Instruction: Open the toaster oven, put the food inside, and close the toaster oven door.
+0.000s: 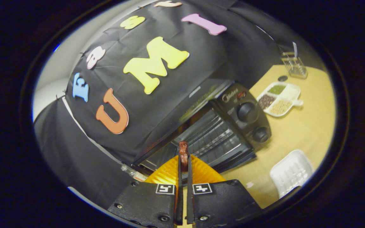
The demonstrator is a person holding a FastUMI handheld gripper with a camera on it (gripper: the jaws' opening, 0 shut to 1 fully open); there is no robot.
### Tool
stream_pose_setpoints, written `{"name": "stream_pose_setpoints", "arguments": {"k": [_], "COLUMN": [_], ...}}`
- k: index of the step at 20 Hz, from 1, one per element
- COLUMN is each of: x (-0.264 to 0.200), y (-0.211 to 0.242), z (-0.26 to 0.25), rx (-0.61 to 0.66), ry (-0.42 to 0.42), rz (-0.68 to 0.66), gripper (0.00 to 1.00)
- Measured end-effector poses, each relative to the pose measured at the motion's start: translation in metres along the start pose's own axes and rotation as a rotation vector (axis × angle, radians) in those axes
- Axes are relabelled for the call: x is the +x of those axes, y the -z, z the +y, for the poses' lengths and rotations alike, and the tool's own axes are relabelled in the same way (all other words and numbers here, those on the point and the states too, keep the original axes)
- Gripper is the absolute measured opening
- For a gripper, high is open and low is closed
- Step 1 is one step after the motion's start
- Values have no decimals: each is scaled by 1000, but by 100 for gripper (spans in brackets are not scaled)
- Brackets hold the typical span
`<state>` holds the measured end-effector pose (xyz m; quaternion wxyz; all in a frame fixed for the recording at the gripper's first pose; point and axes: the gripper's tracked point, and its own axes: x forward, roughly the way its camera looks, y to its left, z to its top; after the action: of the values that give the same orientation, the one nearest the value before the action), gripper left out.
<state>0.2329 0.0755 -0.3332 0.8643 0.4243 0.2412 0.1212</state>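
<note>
Two fingers (184,164) pinched on brown food piece (183,152), open toaster oven (220,126) just ahead

The gripper (184,164) was built from two dark, matte, textured housing blocks, separated by a narrow slot. A small square black-and-white marker was fixed on each block's inner corner at twelve o'clock. Round screws were set along the blocks' edges.
</note>
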Motion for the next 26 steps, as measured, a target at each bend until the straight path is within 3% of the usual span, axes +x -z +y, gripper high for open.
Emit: {"name": "stream_pose_setpoints", "arguments": {"k": [3,5,11,17,22,26], "x": [37,54,71,63,28,-21], "y": [-1,-7,-14,-22,-27,-8], "z": [-1,-12,-45,-68,-54,-31], "rx": [84,96,37,-156,-413,-506], "ry": [-65,-59,31,201,249,250], "rz": [-16,-47,-78,-87,-128,-129], "gripper": [8,8,10,23,86,96]}}
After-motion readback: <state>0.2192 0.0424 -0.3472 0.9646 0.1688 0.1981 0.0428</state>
